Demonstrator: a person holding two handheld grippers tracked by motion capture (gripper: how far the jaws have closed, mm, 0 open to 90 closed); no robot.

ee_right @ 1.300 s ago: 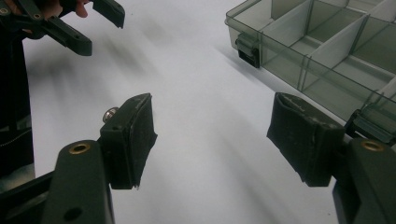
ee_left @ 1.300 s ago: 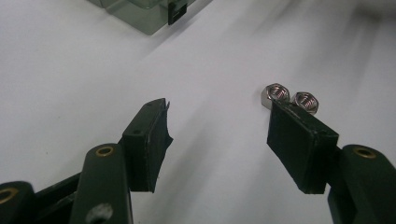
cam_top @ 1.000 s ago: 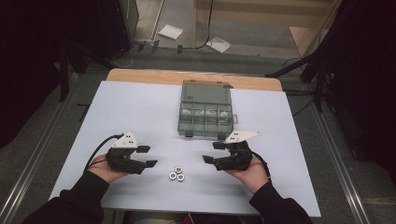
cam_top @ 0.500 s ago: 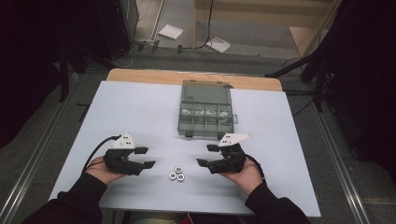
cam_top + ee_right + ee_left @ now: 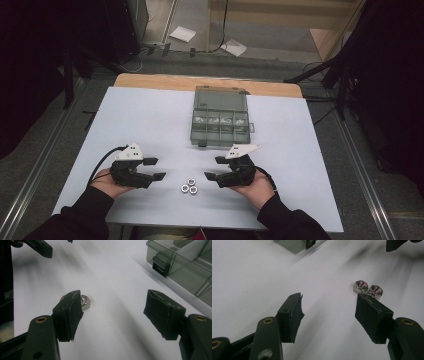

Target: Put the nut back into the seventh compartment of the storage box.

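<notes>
Hex nuts (image 5: 189, 185), three small steel ones, lie clustered near the table's (image 5: 150, 115) front edge between the released left gripper (image 5: 157, 169) and right gripper (image 5: 214, 168); hard, slick, light, best pinched across opposite flats.

In the left gripper view the nuts (image 5: 367, 289) at two o'clock are partly hidden behind one jaw; only two show whole. In the right gripper view a jaw covers most of the nuts (image 5: 85, 302) at nine o'clock, so their number cannot be told. The box (image 5: 185, 262) at one o'clock is cut off by the frame's edge. What lies in the box's (image 5: 220, 122) compartments is too small to tell in the high view.
</notes>
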